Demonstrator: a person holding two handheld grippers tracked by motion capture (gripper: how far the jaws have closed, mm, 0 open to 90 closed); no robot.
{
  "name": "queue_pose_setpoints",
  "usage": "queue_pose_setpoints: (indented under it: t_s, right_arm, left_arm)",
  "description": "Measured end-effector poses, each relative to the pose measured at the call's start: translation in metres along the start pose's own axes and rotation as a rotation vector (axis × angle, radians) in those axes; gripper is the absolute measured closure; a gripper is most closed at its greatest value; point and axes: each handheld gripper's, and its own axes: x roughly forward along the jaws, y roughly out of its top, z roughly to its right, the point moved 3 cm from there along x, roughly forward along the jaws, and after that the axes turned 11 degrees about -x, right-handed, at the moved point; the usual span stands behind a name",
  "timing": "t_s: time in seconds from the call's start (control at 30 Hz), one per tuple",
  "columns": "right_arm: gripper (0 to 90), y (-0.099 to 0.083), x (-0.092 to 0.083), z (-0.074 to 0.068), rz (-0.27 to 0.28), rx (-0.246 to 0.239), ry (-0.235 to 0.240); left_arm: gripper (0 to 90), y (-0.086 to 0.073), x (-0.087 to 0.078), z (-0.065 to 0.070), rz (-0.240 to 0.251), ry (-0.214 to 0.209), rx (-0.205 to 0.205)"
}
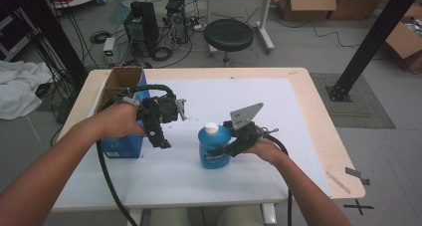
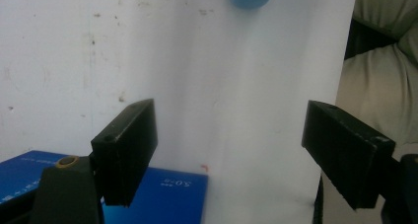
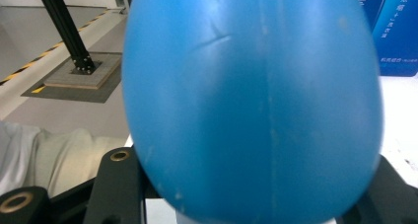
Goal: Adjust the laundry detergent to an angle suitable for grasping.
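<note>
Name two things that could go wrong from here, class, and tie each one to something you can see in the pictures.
1. The right gripper is clamped on the rounded side of the blue bottle; that curved, smooth wall might slip or twist in the jaws if lifted.
2. The left gripper, open and holding nothing, hangs right beside the blue box; a sideways move could knock it.

The white mat (image 1: 234, 94) lies bare from your twelve to two o'clock, so you can pass a gripper there. At your ten o'clock the open cardboard box (image 1: 122, 81) and blue carton (image 1: 122, 147) wall off the left edge. The blue bottle (image 1: 213, 147) stands mid-table, clamped in your right gripper (image 1: 225, 150); your open left gripper (image 1: 161, 129) hangs between it and the carton.
</note>
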Motion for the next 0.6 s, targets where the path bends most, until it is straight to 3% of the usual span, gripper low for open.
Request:
queue_pose_setpoints:
  t_s: [0.6]
  right_arm:
    - [43.7, -0.011, 0.007, -0.004, 0.000, 0.018, -0.006]
  left_arm:
    - [22.0, -0.001, 0.002, -0.001, -0.005, -0.006, -0.001]
